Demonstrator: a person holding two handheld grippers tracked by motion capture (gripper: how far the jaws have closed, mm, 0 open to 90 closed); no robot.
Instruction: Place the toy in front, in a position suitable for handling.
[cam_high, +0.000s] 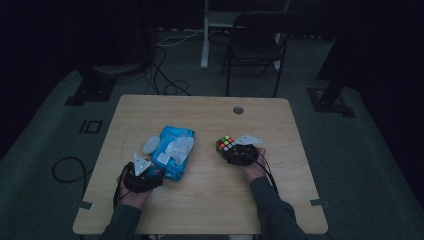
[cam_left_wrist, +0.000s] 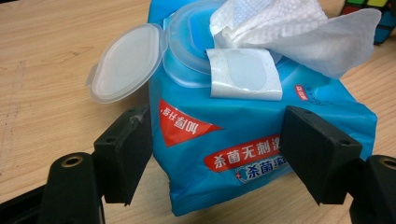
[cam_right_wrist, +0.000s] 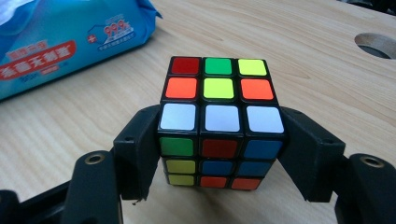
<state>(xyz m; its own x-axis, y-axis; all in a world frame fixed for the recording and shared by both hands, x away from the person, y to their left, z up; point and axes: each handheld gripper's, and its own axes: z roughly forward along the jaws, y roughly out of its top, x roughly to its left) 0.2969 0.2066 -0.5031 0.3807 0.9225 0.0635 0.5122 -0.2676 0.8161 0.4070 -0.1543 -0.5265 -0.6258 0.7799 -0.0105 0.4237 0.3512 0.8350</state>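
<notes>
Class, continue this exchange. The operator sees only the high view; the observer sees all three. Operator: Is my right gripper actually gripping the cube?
Observer: Yes. The right gripper has both jaws pressed against the sides of the cube.
Operator: And the left one?
Observer: The left gripper has one jaw on each side of the near end of the pack of wipes, apparently against it.
Operator: Is the pack open?
Observer: Its clear lid is flipped back and a wipe sticks out.

A wooden table (cam_high: 210, 195) carries a wipes pack (cam_high: 172, 150) and a puzzle cube (cam_high: 226, 146).
</notes>
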